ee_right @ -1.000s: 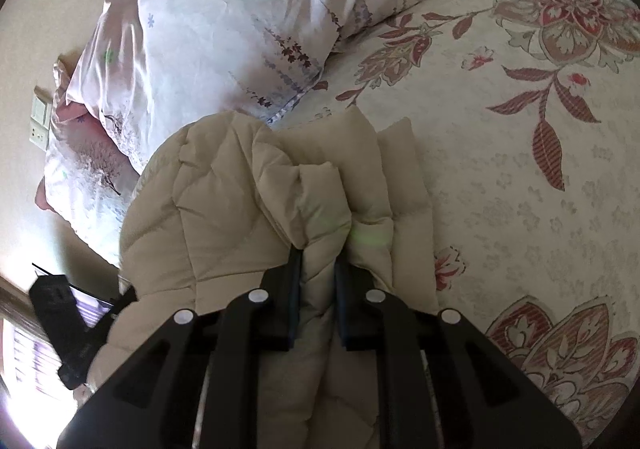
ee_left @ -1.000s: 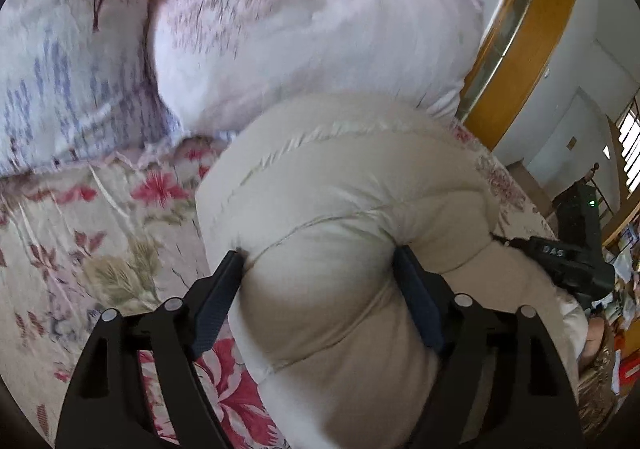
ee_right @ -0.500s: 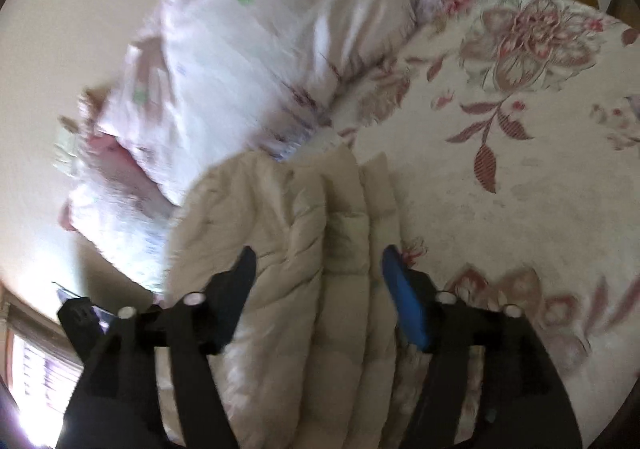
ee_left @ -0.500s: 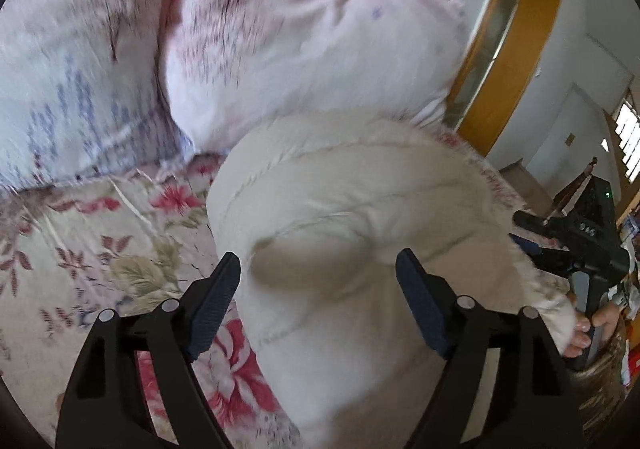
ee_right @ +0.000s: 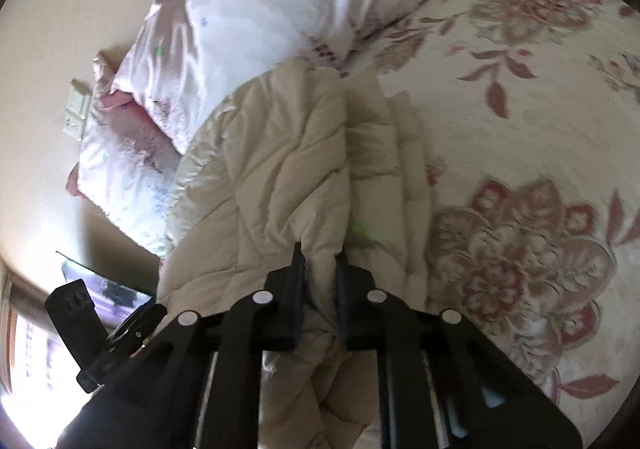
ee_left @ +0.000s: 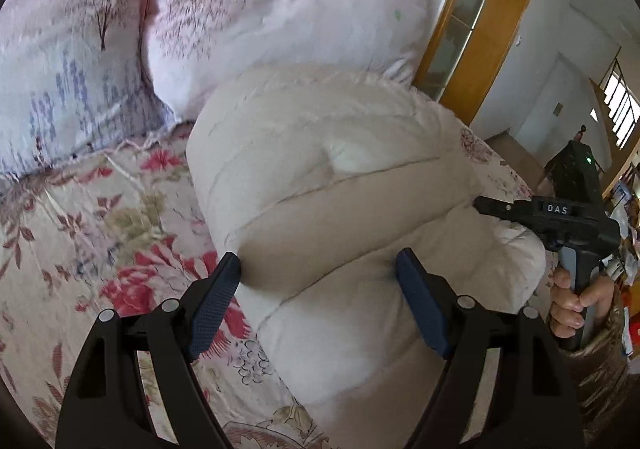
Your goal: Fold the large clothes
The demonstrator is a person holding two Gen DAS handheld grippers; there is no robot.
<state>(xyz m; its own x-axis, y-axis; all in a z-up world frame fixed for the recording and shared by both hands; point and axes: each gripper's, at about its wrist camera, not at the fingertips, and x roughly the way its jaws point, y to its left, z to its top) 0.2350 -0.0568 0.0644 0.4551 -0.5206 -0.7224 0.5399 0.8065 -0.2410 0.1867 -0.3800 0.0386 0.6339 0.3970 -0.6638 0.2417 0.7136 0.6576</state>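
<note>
A puffy beige quilted jacket (ee_left: 332, 185) lies folded in a bundle on the floral bedspread (ee_left: 80, 217). My left gripper (ee_left: 320, 269) is open, its jaws wide apart on either side of the bundle's near end. In the right wrist view the jacket (ee_right: 280, 169) shows stacked folds. My right gripper (ee_right: 320, 261) is shut on a fold of the jacket at its near edge. The right gripper also shows in the left wrist view (ee_left: 480, 203), at the jacket's far side.
Two pink floral pillows (ee_left: 248, 9) lie against the jacket's far end. A wooden door frame (ee_left: 492, 21) and a room beyond are at the right. The bedspread (ee_right: 520, 129) stretches to the right of the jacket. A wall switch (ee_right: 76, 113) is at the left.
My right gripper opened half a second ago and has shut again on a jacket fold. My left gripper stays open around the bundle, now a little closer to it.
</note>
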